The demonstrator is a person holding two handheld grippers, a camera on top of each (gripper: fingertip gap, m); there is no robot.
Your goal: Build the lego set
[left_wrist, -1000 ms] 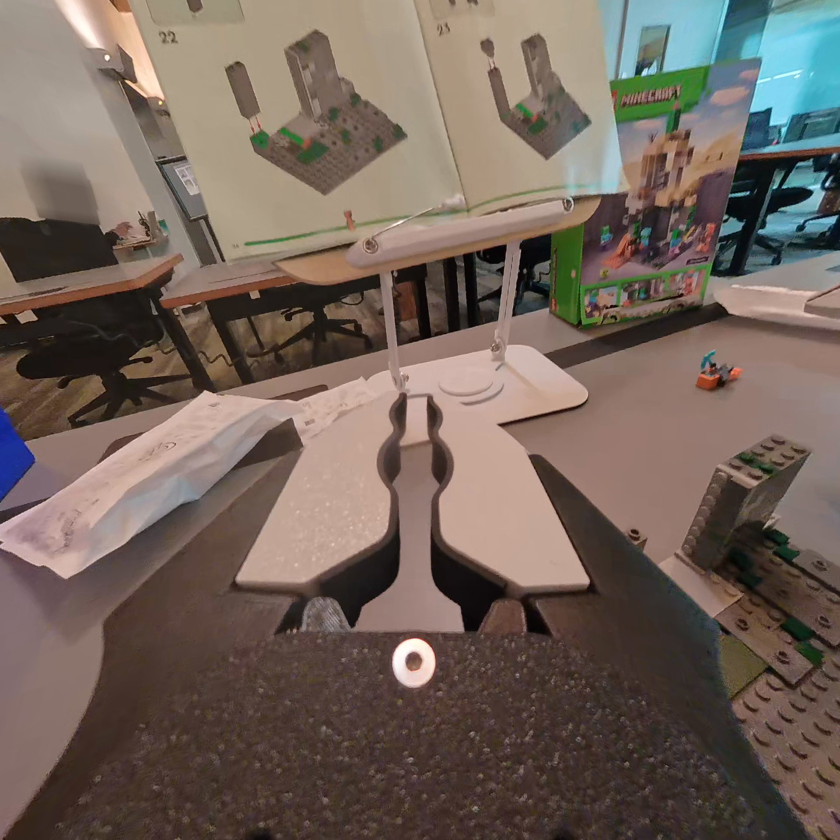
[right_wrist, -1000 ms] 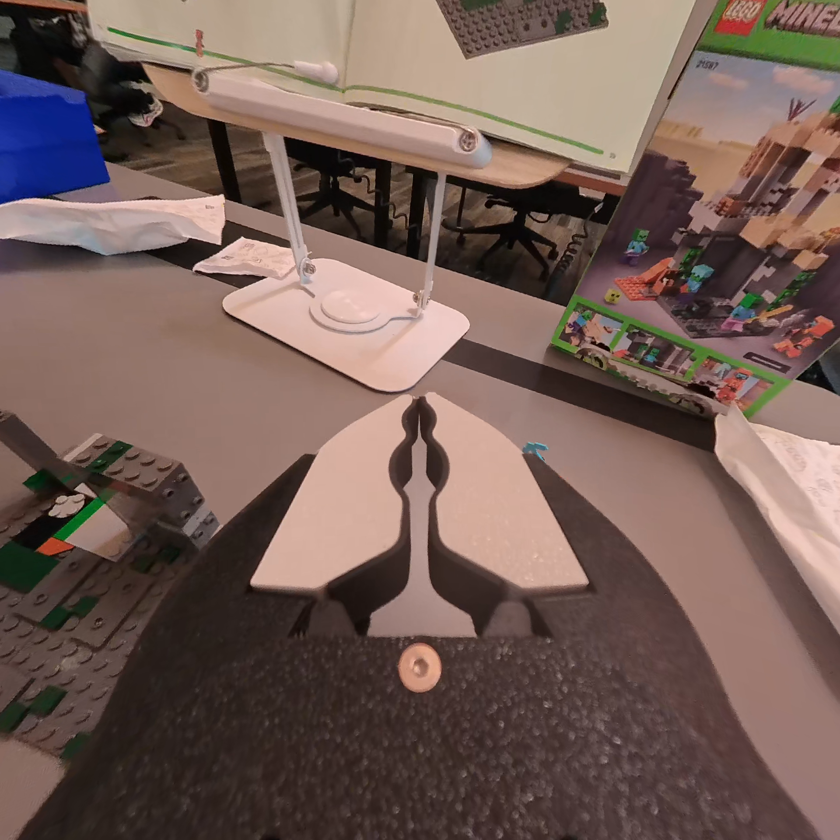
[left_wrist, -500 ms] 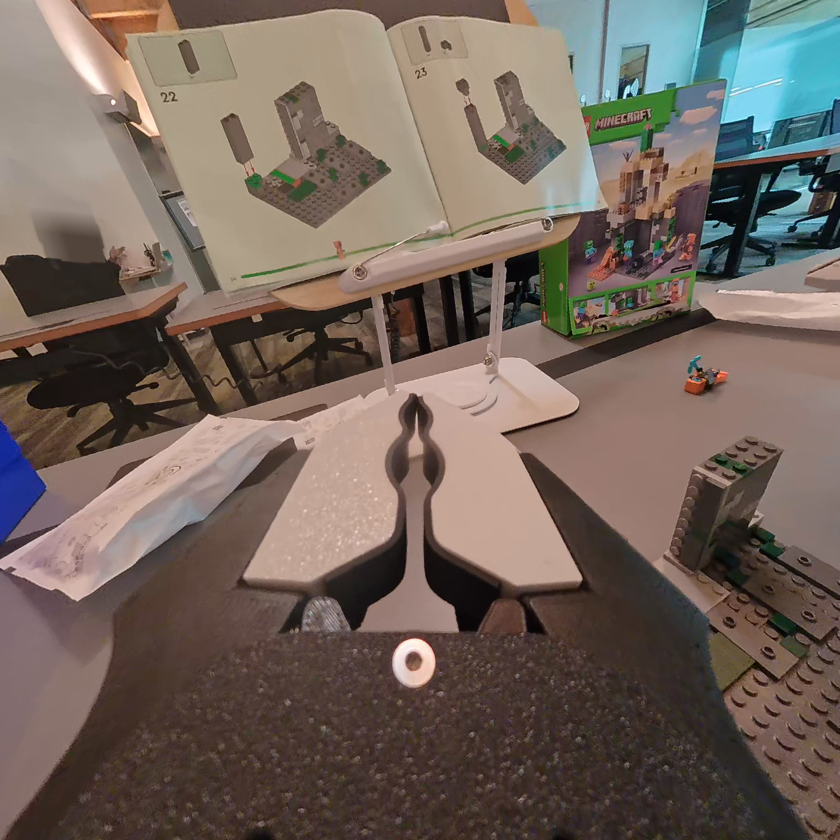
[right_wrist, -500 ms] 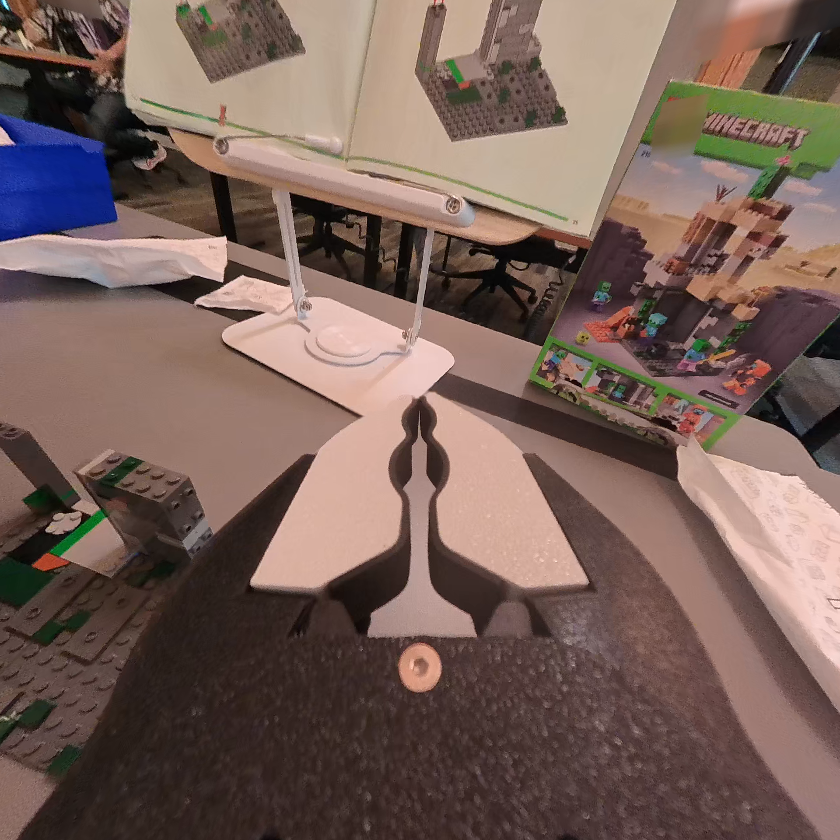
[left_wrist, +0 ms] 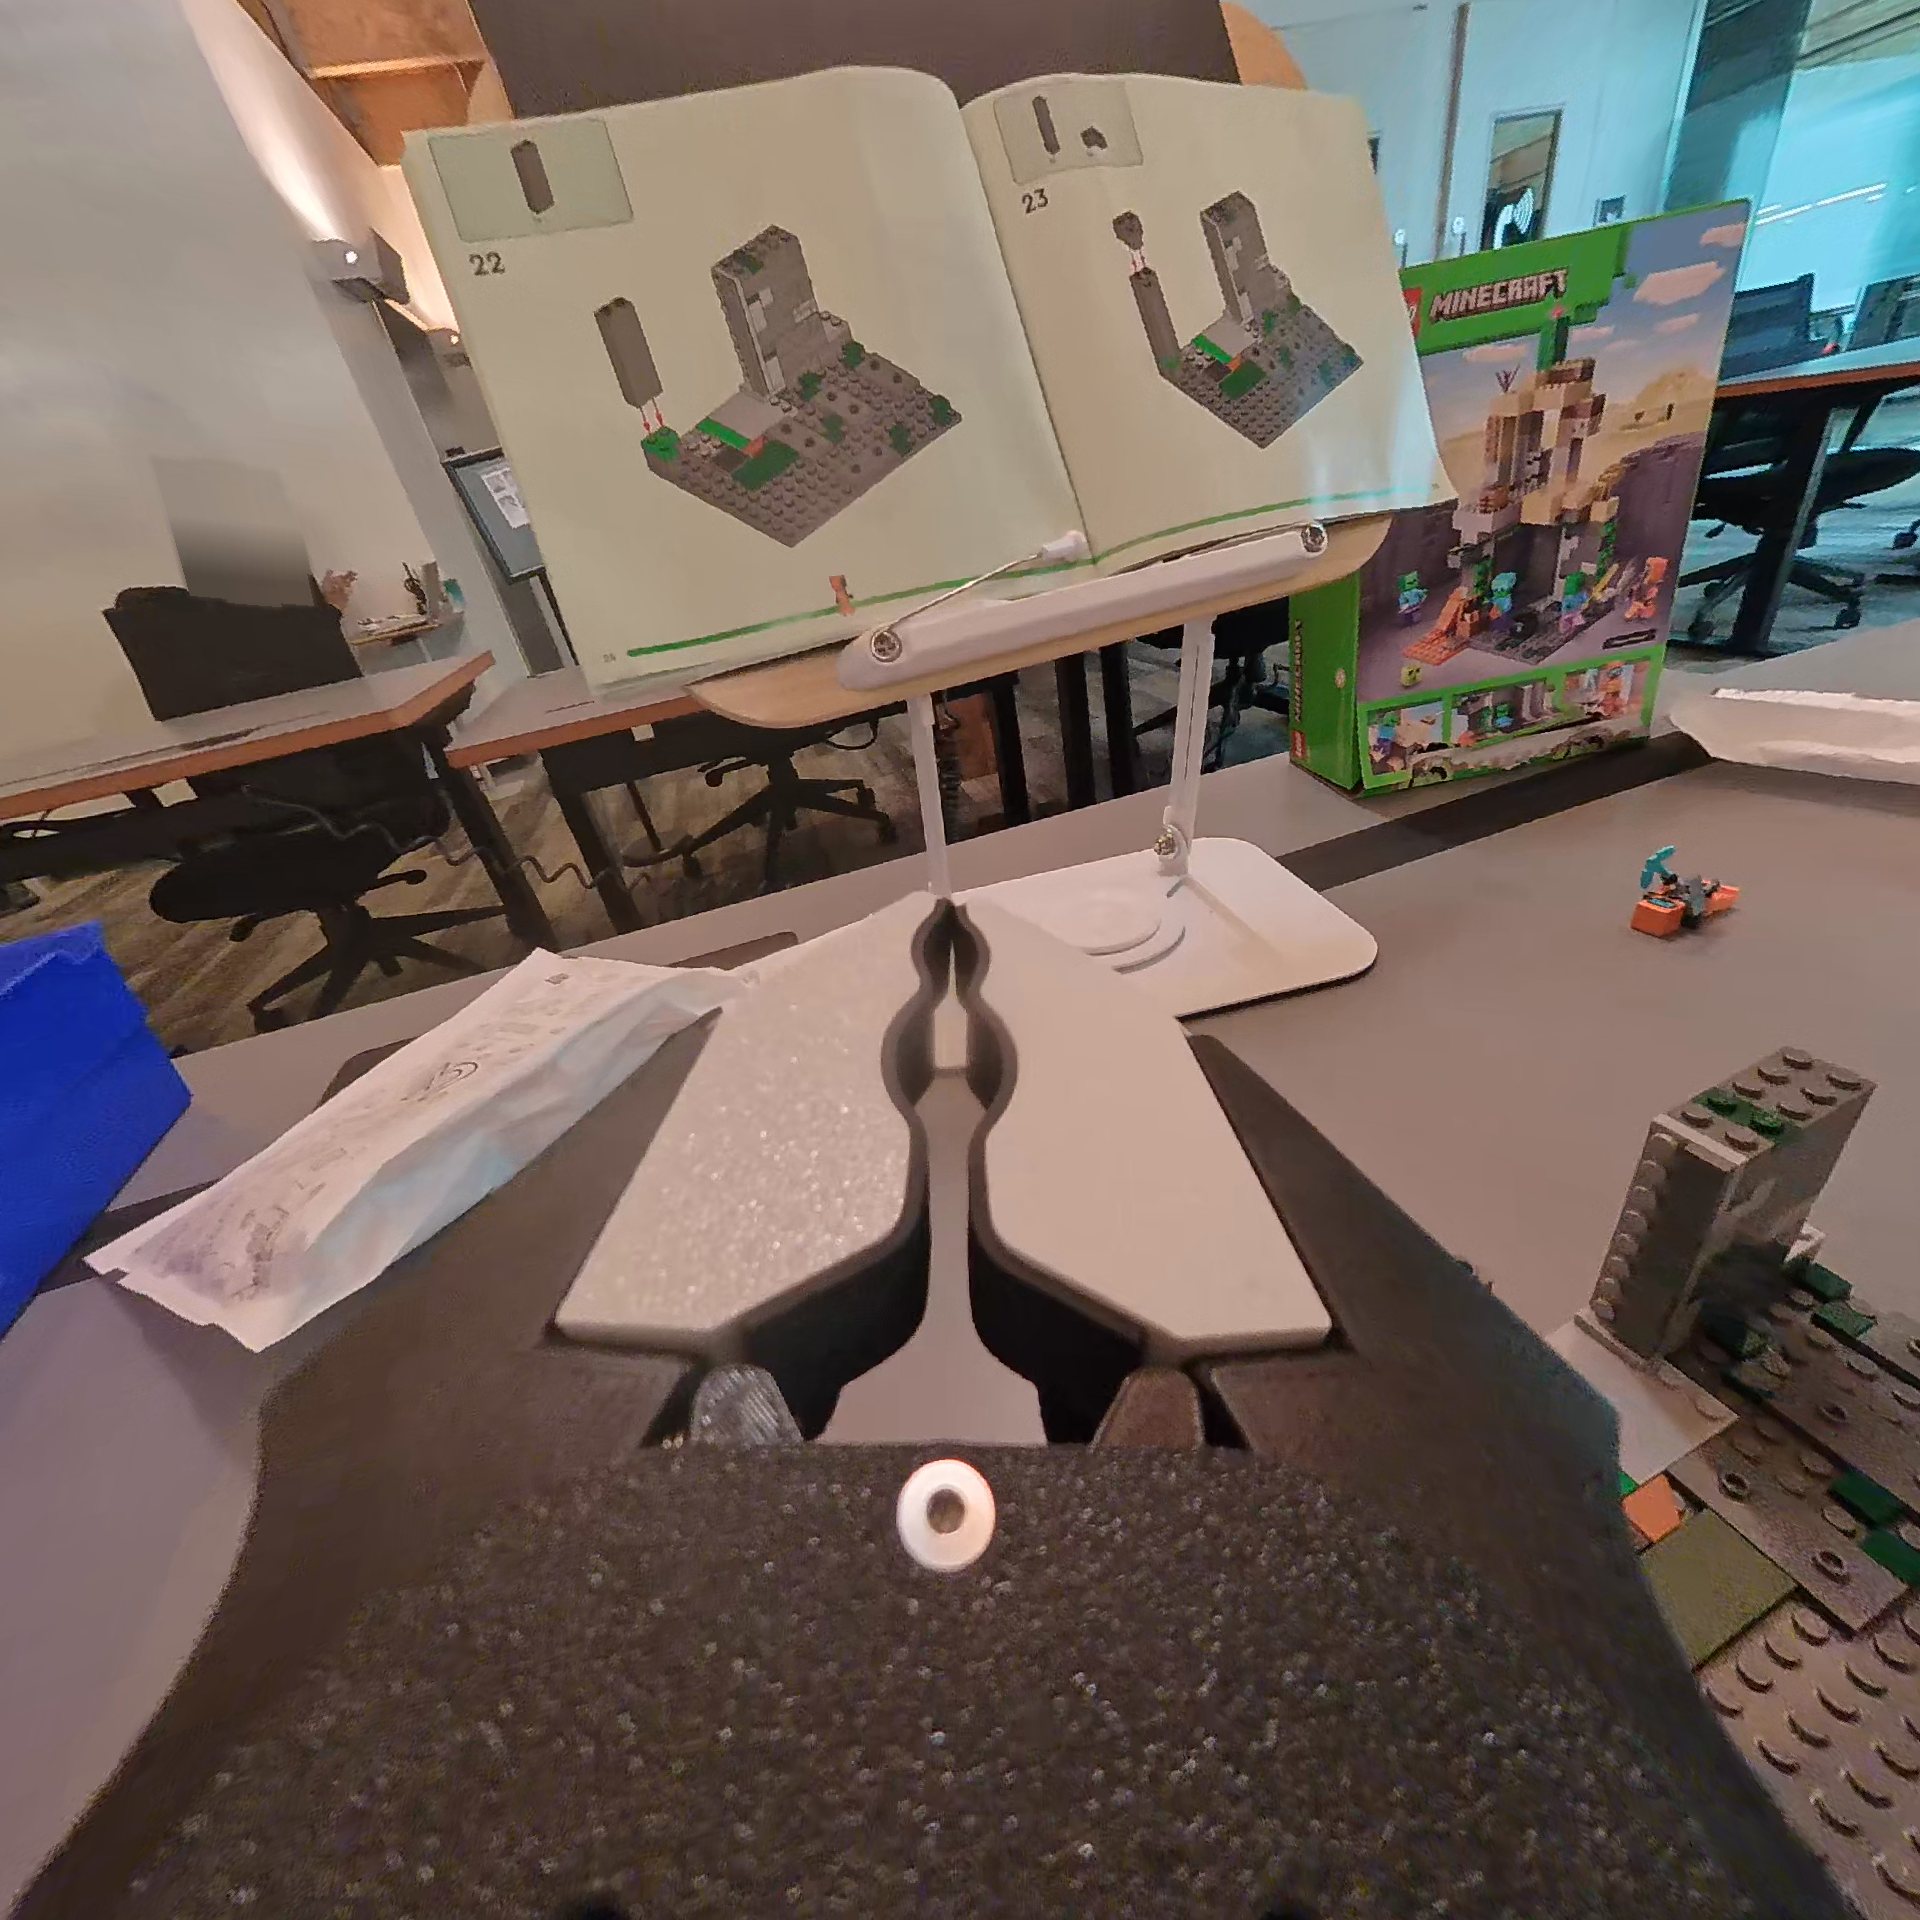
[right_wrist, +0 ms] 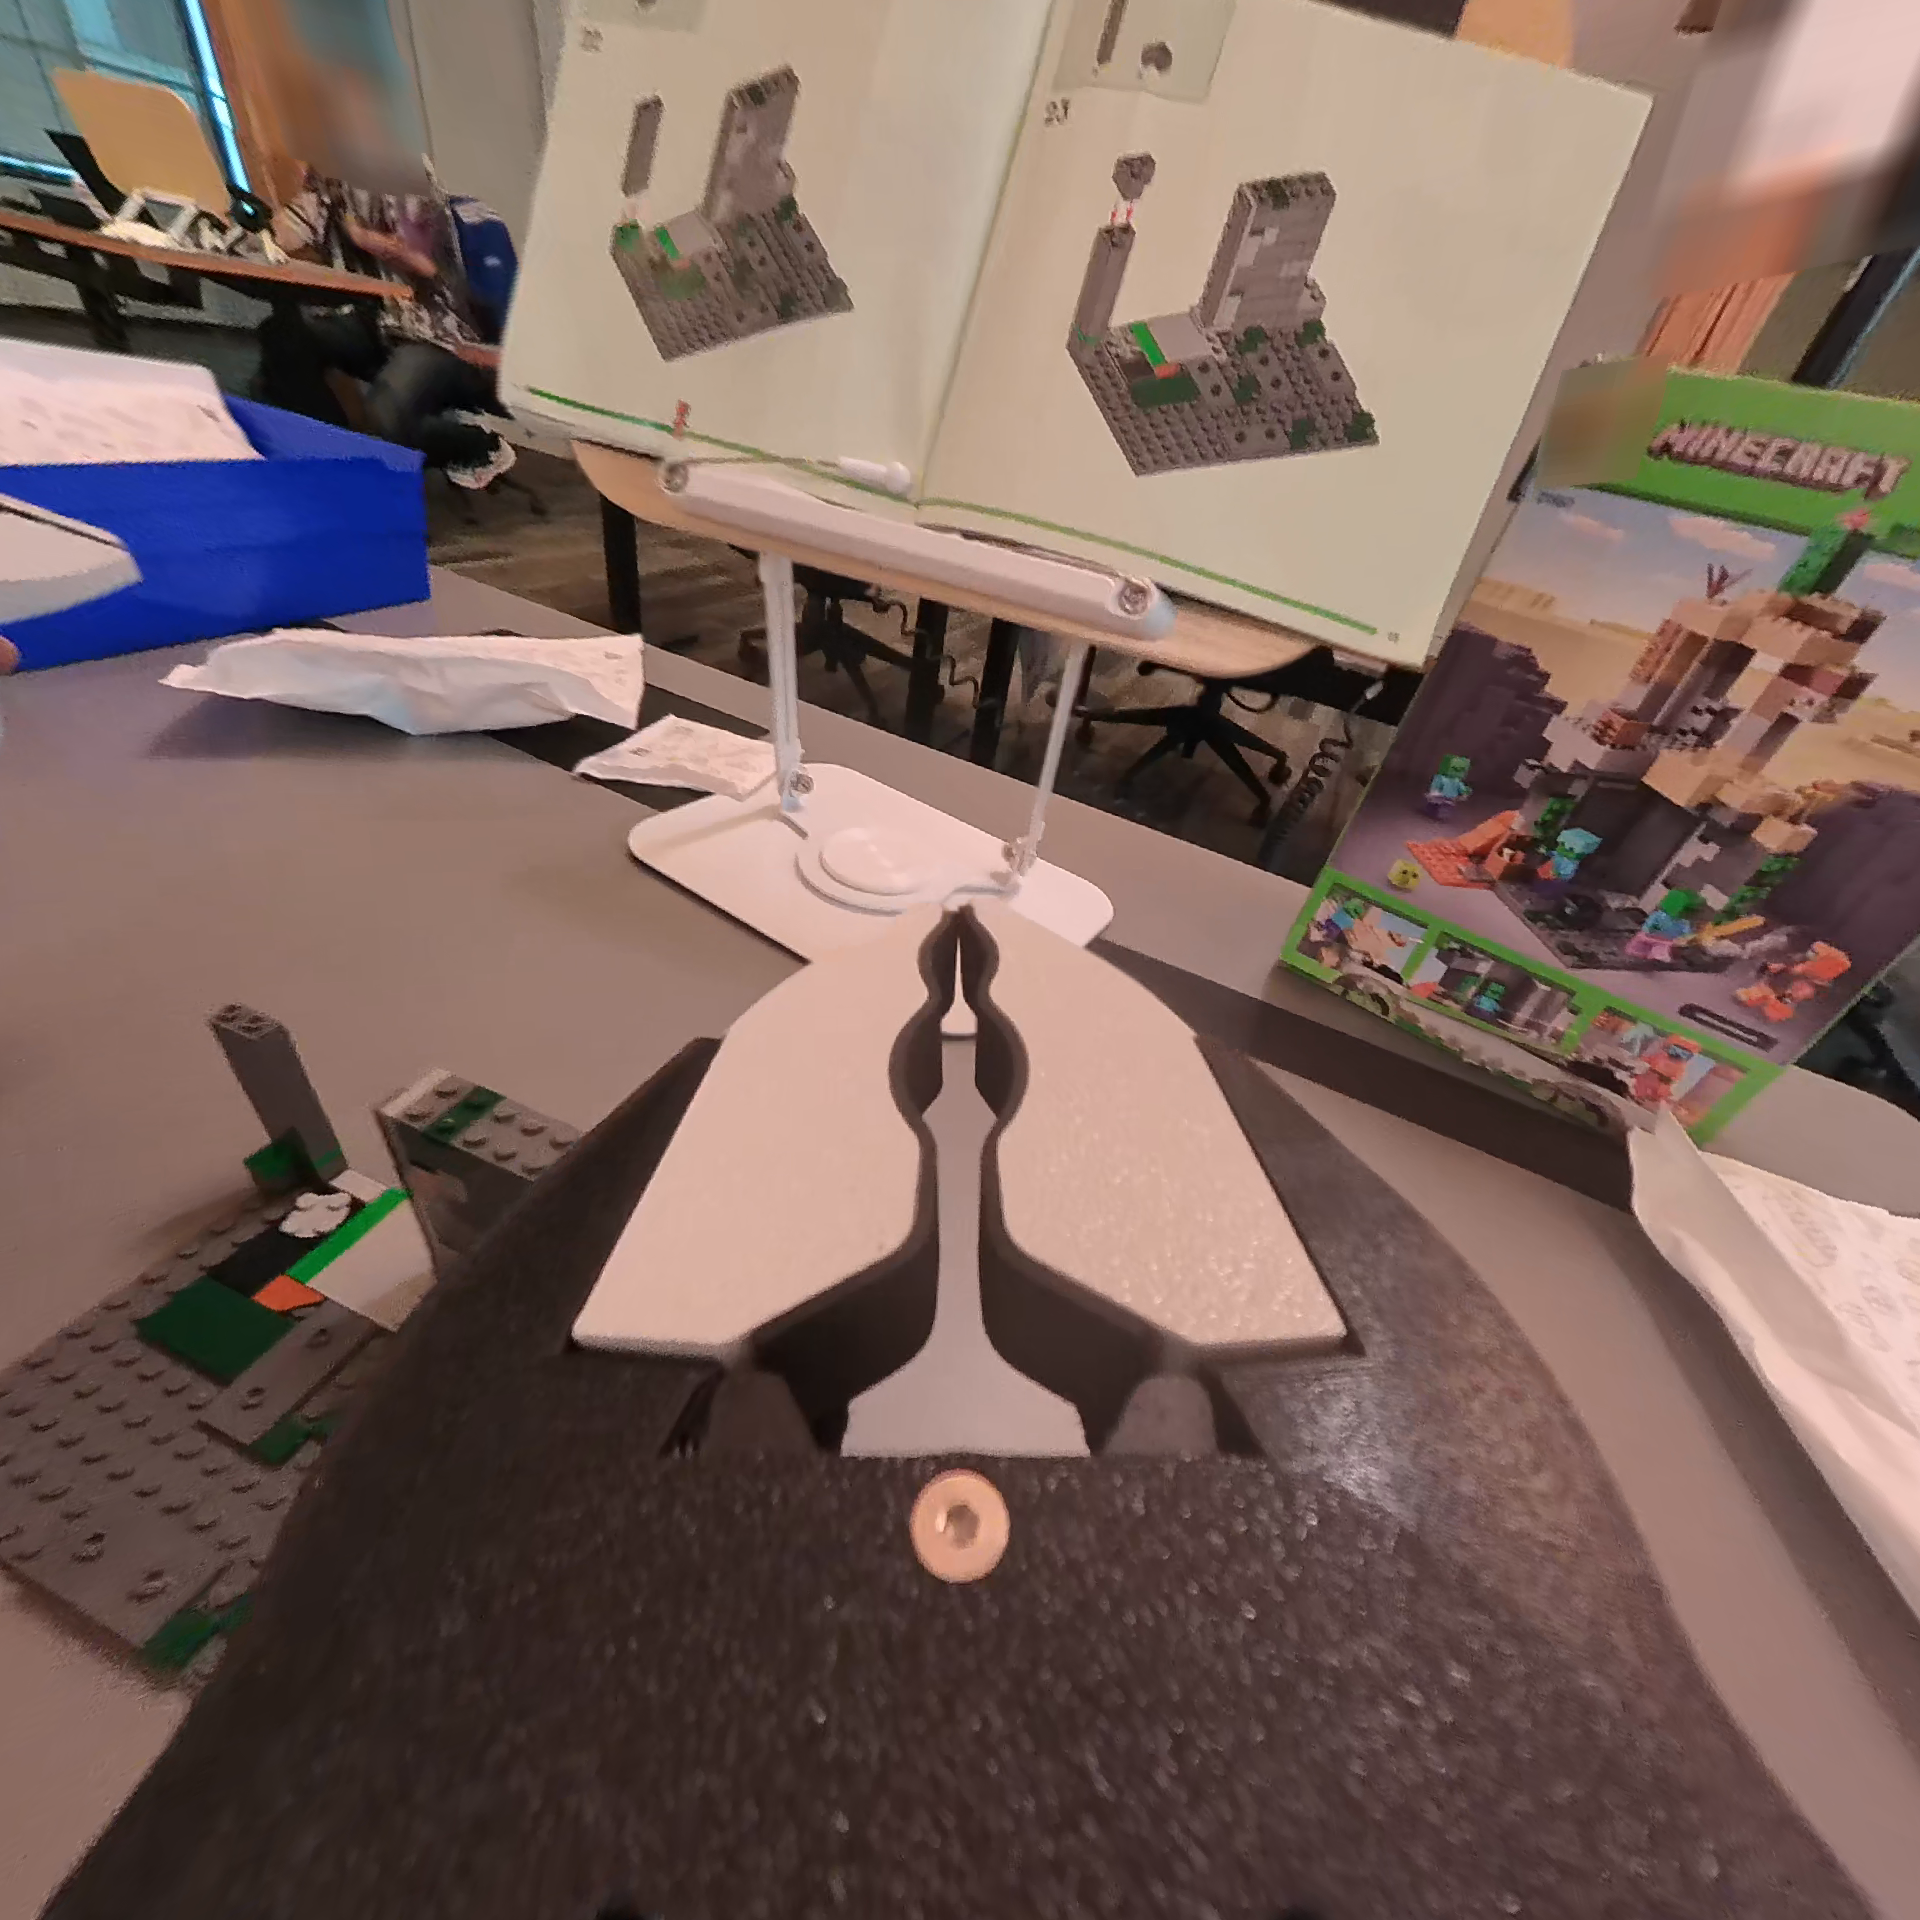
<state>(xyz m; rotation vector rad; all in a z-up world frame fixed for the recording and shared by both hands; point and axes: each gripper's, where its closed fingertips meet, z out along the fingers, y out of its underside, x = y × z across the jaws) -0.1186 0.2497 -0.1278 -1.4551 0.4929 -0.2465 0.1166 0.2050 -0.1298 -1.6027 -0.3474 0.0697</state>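
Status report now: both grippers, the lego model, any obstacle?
Left gripper shut, empty. Right gripper shut, empty. Lego model on table, untouched. Nothing in the way.

Printed writing marks the set box (left_wrist: 1538,499), open booklet (left_wrist: 831,343) and paper bag (left_wrist: 416,1122).

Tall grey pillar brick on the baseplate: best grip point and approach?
Grip the tall grey pillar brick on its upper half, across its two narrow smooth sides, coming from above. It stands alone near the baseplate corner, tilted in this wide-angle view, with its foot crowded by green pieces.
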